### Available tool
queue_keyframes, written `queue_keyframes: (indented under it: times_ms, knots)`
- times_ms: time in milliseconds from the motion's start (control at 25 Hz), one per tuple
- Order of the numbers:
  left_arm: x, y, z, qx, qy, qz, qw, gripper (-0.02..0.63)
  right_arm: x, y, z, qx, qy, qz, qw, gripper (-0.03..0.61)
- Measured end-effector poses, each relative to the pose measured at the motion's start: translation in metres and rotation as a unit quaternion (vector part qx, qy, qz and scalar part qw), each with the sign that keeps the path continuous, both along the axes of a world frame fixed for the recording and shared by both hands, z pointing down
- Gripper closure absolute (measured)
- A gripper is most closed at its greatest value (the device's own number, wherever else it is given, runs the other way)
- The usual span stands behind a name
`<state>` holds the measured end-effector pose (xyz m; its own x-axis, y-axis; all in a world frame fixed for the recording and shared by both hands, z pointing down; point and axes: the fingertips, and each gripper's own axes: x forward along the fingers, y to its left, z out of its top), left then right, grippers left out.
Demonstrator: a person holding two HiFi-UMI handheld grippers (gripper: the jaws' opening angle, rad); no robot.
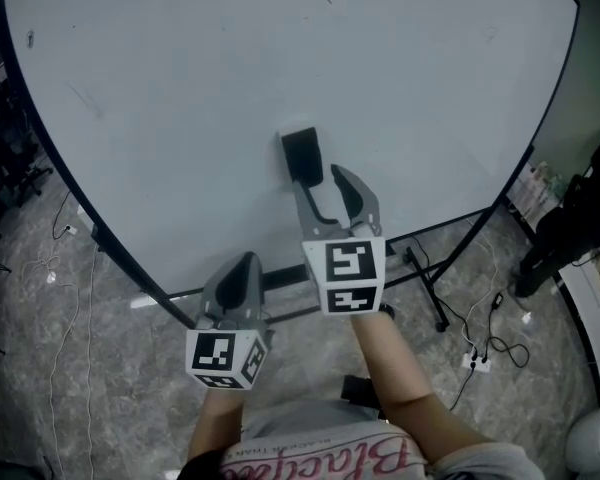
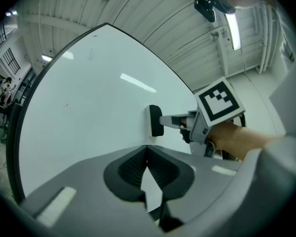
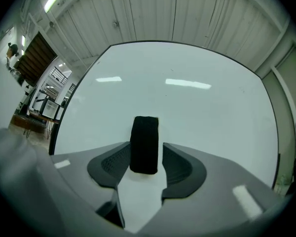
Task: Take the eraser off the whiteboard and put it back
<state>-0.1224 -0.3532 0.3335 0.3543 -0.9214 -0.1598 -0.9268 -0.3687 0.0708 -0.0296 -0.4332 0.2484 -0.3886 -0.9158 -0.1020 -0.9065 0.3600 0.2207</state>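
Note:
A black eraser (image 1: pixel 302 156) clings to the big whiteboard (image 1: pixel 230 68), low and near its middle. My right gripper (image 1: pixel 320 180) is right up against it, jaws open. In the right gripper view the eraser (image 3: pixel 144 144) stands upright between the two pads, with a thin gap showing on its right side. The left gripper view shows the eraser (image 2: pixel 155 120) side-on against the board (image 2: pixel 89 107), with the right gripper (image 2: pixel 170 121) reaching it from the right. My left gripper (image 1: pixel 245 260) hangs lower, near the board's bottom edge, shut and empty (image 2: pixel 147 152).
The board's stand legs (image 1: pixel 425 288) spread over a stone floor. Cables and a power strip (image 1: pixel 477 360) lie at the lower right. A dark shape (image 1: pixel 570 228) stands at the right edge, and a white bin (image 1: pixel 595 443) fills the corner.

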Motion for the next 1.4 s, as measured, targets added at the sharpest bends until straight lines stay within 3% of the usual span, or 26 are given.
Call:
queue_keyframes:
  times_ms: [280, 800, 1400]
  knots:
    - [0.012, 0.008, 0.001, 0.001, -0.004, 0.019, 0.9998, 0.614, 0.013, 0.033, 0.031, -0.017, 0.002, -0.007, 1.0, 0.574]
    - [0.031, 0.014, 0.005, 0.0, -0.005, 0.044, 0.999, 0.614, 0.019, 0.093, 0.079, -0.053, -0.002, -0.066, 0.996, 0.578]
    - [0.046, 0.01, 0.007, -0.002, -0.01, 0.062, 0.9981, 0.614, 0.023, 0.104, 0.095, -0.066, -0.001, -0.072, 0.995, 0.578]
